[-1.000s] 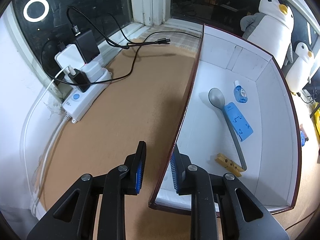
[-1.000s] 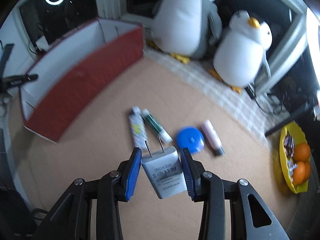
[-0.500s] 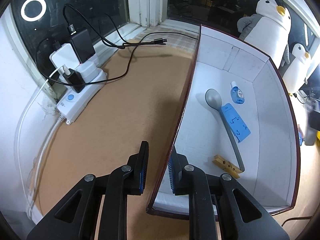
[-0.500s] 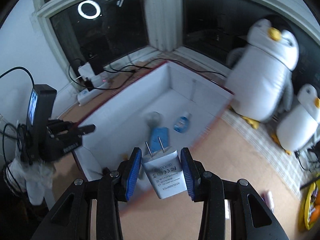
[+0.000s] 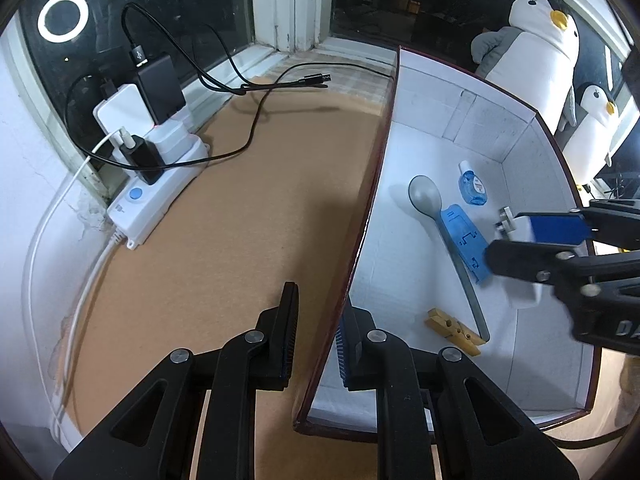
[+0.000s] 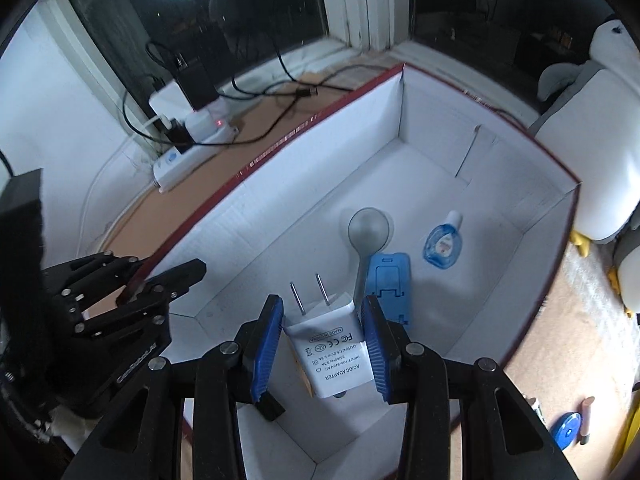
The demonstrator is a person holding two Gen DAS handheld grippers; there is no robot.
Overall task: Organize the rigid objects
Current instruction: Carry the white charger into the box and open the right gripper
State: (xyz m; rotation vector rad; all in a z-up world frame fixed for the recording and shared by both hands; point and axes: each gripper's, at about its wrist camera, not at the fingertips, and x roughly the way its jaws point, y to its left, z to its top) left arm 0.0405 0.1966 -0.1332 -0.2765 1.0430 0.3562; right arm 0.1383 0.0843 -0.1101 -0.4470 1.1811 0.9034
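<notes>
Item: white AC adapter [image 6: 334, 354], block-shaped, two bare metal prongs pointing away from the camera, grey printed label on its upper face. Location: held above the floor of the box [image 6: 280, 216], over its near end.

Container: open box, white inside, dark red outside and along the rim, standing on the brown table [image 5: 224, 240]. Contents lying on its floor: grey spoon [image 6: 368, 236], blue flat plastic piece [image 6: 390, 280] just beside the spoon handle, small blue-and-white bottle [image 6: 442, 242] apart from both.

Left wrist view only: wooden clothespin [image 5: 454, 331] near the spoon handle's end; two penguin plush toys [image 5: 536, 52] behind the box. Right wrist view only: the adapter's label; a blue round disc [image 6: 566, 430] and a slim tube on the table outside the box.

Both views: white power strip [image 5: 156, 196] with chargers and black cables by the window.

Right tongs [image 6: 324, 344]: partly open, blue pads clamped on the adapter's two sides.

Left tongs [image 5: 314, 336]: jaws just been closing, now nearly together astride the box's near side wall; whether the pads actually press it I cannot tell.
</notes>
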